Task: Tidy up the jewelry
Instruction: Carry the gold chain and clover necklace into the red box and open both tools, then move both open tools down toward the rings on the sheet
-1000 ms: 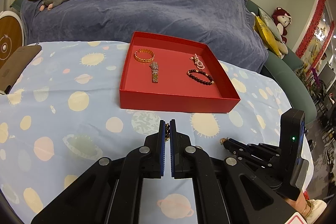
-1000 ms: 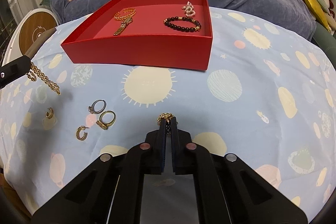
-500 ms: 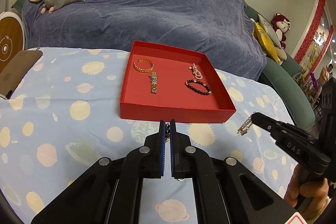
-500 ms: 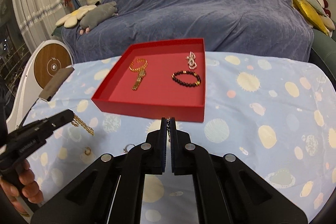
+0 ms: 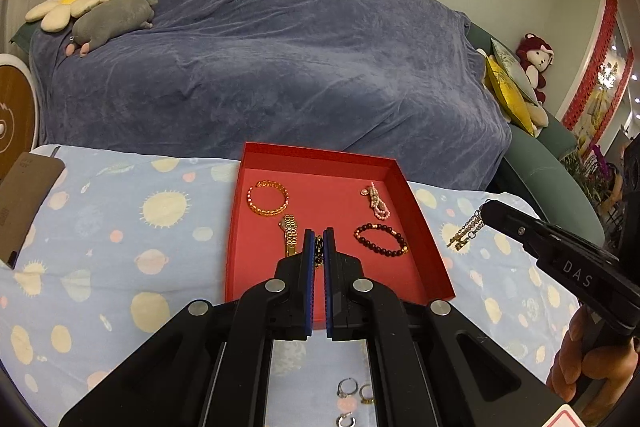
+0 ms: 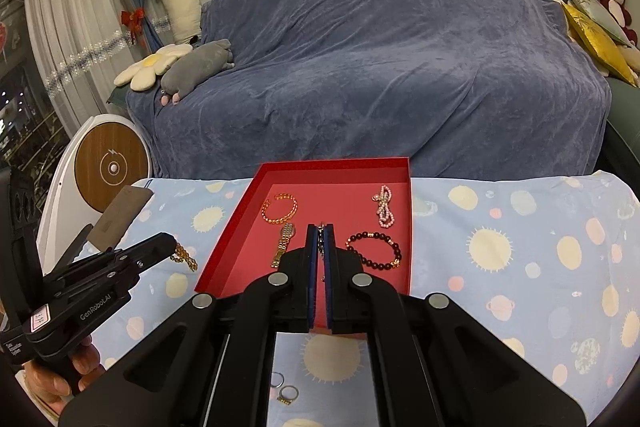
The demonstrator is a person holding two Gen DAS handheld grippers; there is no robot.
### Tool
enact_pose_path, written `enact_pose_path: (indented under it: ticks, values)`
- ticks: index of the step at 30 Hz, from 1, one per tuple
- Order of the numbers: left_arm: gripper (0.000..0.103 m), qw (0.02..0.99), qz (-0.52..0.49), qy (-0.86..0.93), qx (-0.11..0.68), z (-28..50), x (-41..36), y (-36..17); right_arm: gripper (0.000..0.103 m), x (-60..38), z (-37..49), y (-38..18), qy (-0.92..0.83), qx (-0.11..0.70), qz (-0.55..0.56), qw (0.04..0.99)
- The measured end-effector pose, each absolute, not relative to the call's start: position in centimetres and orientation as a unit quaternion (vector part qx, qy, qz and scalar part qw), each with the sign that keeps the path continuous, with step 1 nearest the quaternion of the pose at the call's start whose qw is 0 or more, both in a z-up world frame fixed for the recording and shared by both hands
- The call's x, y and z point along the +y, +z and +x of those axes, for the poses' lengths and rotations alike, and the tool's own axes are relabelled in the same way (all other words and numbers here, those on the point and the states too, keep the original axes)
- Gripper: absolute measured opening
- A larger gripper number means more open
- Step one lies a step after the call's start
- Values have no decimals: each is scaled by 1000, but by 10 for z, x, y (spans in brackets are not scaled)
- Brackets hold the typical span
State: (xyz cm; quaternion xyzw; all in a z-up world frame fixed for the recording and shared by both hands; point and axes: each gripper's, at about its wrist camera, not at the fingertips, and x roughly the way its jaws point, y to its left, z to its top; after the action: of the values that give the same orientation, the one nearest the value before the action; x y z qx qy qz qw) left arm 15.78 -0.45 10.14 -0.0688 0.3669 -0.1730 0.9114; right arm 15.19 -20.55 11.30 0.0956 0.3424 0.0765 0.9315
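Tabletop [image 5: 100, 227] under planet-print cloth, bearing red tray [image 5: 434, 259] with bracelets inside. Left gripper [image 5: 319, 241] clamped shut on gold chain [image 6: 184, 256], raised left of red tray, tilted downward. Right gripper [image 6: 320, 227] pinched shut on silvery-gold chain [image 5: 466, 229], raised right of red tray, angled downward. Loose rings [image 5: 354, 393] on cloth, nearer than red tray.

- Your left gripper [image 5: 319, 247] tilts downward, its jaws clamped tight on a gold chain [image 6: 184, 256].
- Your right gripper [image 6: 320, 247] tilts downward too, pinching a silvery chain [image 5: 466, 230].
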Motion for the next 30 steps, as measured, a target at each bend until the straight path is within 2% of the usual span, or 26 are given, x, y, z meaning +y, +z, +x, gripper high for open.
enact_pose_path:
  ticks: [9,12,13,14,17,19,30]
  values:
    - [2,901,-70,-154,399,201,-17,70,5,-213,183,69,72,382,113,914]
    - [19,901,-75,-139,404,205,-15,63,25,-215,180,64,62,382,116,915]
    - [33,901,-77,-133,405,204,-13,63,37,-217,177,65,56,377,116,917]
    - [43,904,-78,-128,401,202,-11,64,44,-218,174,67,52,372,116,920]
    - [53,911,-73,-116,389,192,-2,71,48,-223,160,77,47,359,119,925]
    - [59,912,-78,-115,385,182,7,75,55,-228,148,83,46,353,127,926]
    - [61,908,-78,-88,403,109,48,64,60,-229,59,68,41,364,135,921]
